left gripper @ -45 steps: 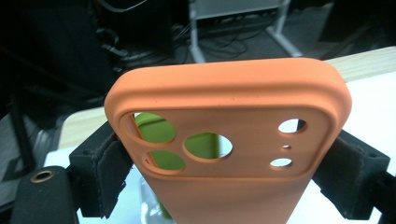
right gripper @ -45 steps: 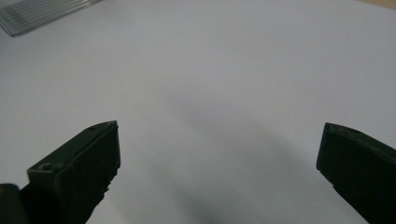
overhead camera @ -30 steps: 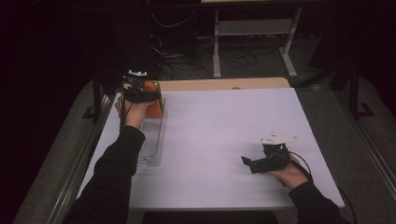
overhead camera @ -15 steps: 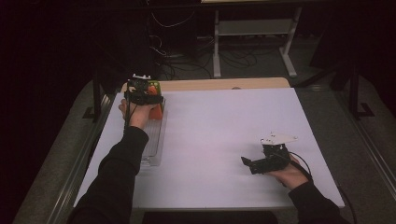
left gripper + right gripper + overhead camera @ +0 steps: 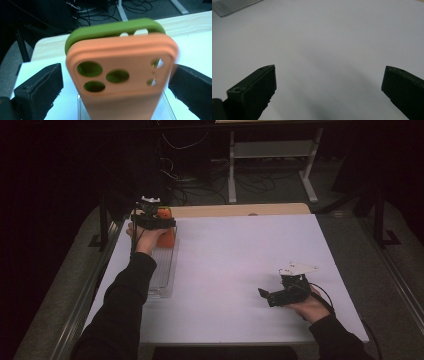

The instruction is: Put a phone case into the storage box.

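Observation:
An orange phone case (image 5: pixel 120 82) stands upright between the jaws of my left gripper (image 5: pixel 116 80), with a green case (image 5: pixel 110 32) right behind it. The jaws have just been opening and now stand wide. The left pad is clear of the orange case and the right pad sits at its edge. From above, the left gripper (image 5: pixel 152 217) is over the far end of a clear rack (image 5: pixel 162 275), where the orange case (image 5: pixel 168 236) stands. My right gripper (image 5: pixel 266 295) rests low at the near right, open, with nothing between its jaws (image 5: pixel 328 82).
The white tabletop (image 5: pixel 240 255) lies between the two hands. A wooden strip (image 5: pixel 240 210) runs along its far edge. Beyond it are a dark floor, cables and a metal stand. One corner of the clear rack (image 5: pixel 232 6) is at the upper left in the right gripper view.
The left forearm has shifted slightly, while its gripper stays over the far end of the rack. The right hand has not moved.

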### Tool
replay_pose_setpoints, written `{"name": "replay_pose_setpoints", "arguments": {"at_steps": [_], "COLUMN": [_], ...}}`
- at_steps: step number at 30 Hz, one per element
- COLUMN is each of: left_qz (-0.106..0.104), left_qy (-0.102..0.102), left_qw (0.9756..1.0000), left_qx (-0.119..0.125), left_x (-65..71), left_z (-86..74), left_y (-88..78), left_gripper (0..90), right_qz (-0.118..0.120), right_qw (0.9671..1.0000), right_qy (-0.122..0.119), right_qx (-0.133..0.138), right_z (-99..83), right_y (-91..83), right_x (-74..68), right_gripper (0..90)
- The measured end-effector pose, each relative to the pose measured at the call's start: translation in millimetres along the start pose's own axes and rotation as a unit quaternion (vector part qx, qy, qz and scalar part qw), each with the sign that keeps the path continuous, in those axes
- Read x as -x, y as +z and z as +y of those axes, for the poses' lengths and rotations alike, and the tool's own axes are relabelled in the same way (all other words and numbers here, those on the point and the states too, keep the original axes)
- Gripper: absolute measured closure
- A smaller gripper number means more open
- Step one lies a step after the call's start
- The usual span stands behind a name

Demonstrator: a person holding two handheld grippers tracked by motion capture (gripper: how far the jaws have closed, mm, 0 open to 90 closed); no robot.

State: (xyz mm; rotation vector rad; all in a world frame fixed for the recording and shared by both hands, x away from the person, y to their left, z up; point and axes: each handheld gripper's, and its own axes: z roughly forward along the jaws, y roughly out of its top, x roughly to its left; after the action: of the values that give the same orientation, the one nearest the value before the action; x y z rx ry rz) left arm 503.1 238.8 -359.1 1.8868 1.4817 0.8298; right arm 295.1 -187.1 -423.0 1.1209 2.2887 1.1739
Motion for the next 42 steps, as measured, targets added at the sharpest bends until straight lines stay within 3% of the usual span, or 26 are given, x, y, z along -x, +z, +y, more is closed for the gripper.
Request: {"name": "replay_pose_setpoints", "arguments": {"at_steps": [6, 10, 14, 19, 22, 26, 29, 30, 36, 42], "left_qz": [-0.011, -0.045, -0.090, -0.157, -0.200, -0.240, -0.270, -0.275, -0.312, -0.327], "left_qy": [-0.002, 0.008, 0.030, 0.058, 0.068, 0.089, 0.088, 0.101, 0.114, 0.130], "left_qw": [0.9999, 0.9989, 0.9954, 0.9854, 0.9766, 0.9654, 0.9571, 0.9542, 0.9407, 0.9335], "left_qx": [0.010, 0.010, 0.014, 0.027, 0.037, 0.048, 0.056, 0.059, 0.069, 0.068], "left_x": [-2.7, -2.8, -2.6, 1.5, 5.2, 10.3, 16.3, 16.2, 24.6, 27.6], "left_z": [5.5, 4.8, -1.5, -18.9, -32.7, -51.4, -66.9, -69.6, -95.5, -123.3], "left_y": [-9.8, -24.9, -43.9, -68.4, -81.2, -95.7, -107.1, -108.9, -122.6, -127.1], "left_gripper": [0.0, 0.0, 0.0, 0.0, 0.0, 0.0, 0.0, 0.0, 0.0, 0.0], "right_qz": [0.001, 0.001, 0.002, 0.005, 0.013, 0.018, 0.020, 0.022, 0.020, 0.024], "right_qw": [1.0000, 1.0000, 1.0000, 1.0000, 0.9999, 0.9998, 0.9997, 0.9997, 0.9996, 0.9995], "right_qy": [0.001, 0.004, 0.005, -0.003, -0.002, -0.009, -0.014, -0.013, -0.018, -0.018], "right_qx": [0.001, 0.001, 0.002, 0.003, 0.001, 0.000, 0.001, 0.004, 0.010, 0.012], "right_z": [-0.3, -0.6, -0.5, -0.5, -0.1, -0.1, 0.2, 0.5, 1.2, 1.9], "right_y": [-0.9, -1.9, -2.7, -2.8, -3.4, -3.3, -4.0, -4.8, -6.7, -9.1], "right_x": [0.6, 1.4, 0.6, -0.1, -1.3, -1.9, -1.7, -1.8, -0.3, -0.9], "right_gripper": [0.0, 0.0, 0.0, 0.0, 0.0, 0.0, 0.0, 0.0, 0.0, 0.0]}}
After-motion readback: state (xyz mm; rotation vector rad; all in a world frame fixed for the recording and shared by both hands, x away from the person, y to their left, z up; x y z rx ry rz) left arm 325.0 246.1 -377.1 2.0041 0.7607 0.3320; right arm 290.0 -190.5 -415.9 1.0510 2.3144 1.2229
